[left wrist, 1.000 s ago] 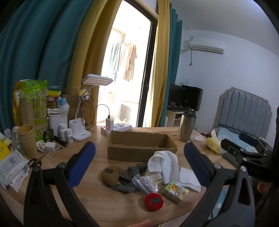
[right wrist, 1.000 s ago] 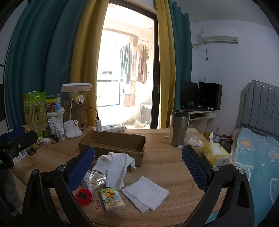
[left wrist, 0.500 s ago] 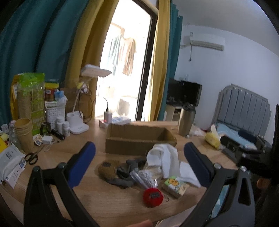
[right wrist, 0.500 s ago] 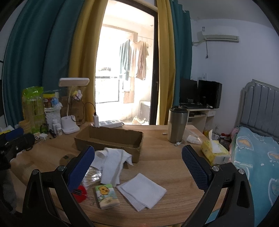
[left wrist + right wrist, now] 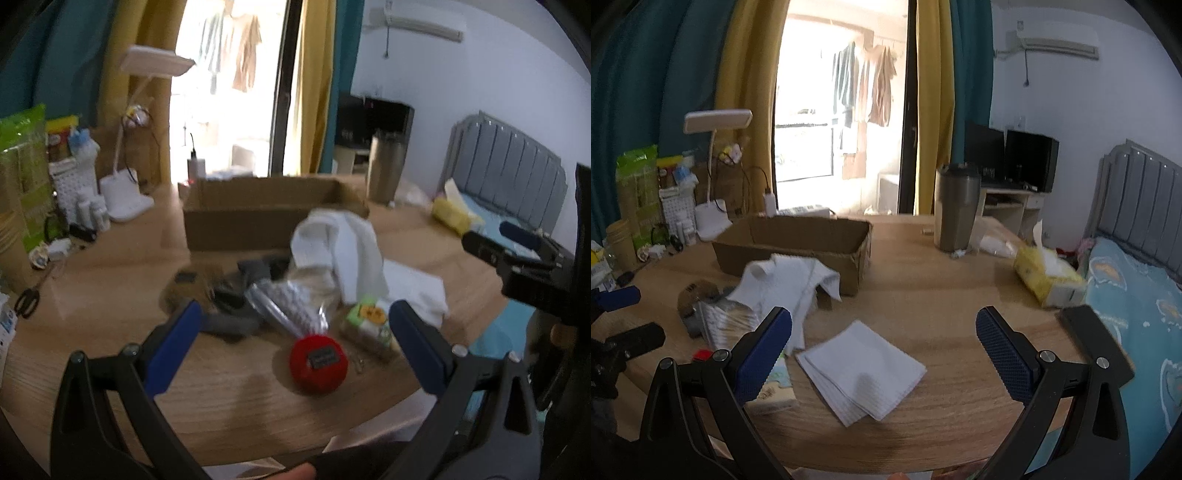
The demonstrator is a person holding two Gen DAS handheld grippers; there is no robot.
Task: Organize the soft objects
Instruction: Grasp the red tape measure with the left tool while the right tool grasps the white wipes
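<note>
Left wrist view (blurred). The left gripper (image 5: 293, 338) hovers above the near edge of the wooden bench (image 5: 110, 280), its blue-padded fingers (image 5: 173, 345) spread wide with nothing between them. Between and just beyond the fingers lies a pile of soft things: a red round pad (image 5: 319, 363) nearest the camera, a small tissue pack (image 5: 369, 325) just to its right, a clear bag of small beads (image 5: 291, 302), a grey cloth (image 5: 236, 321) partly under it, a brown fuzzy piece (image 5: 192, 284) to the left, and a white garment (image 5: 340, 247) heaped against the front wall of a cardboard box (image 5: 240, 225). A folded white cloth (image 5: 417, 291) lies to the right of the garment. Behind the box stand a white desk lamp (image 5: 127, 199) and a steel tumbler (image 5: 386, 173). The right gripper (image 5: 517, 254) shows at the right edge.

Right wrist view. The right gripper (image 5: 884, 345) hangs over the near part of the bench (image 5: 942, 288), fingers (image 5: 1003, 352) wide apart and holding nothing. The folded white cloth (image 5: 862, 371) lies flat between and just ahead of them. The white garment (image 5: 786, 288) rests against the box (image 5: 798, 240); the tissue pack (image 5: 775, 387) is partly hidden behind the left finger. A yellow tissue box (image 5: 1047, 275) sits near the right edge of the bench, the tumbler (image 5: 956, 210) further back. Part of the left gripper (image 5: 617, 314) shows at the left edge.
</note>
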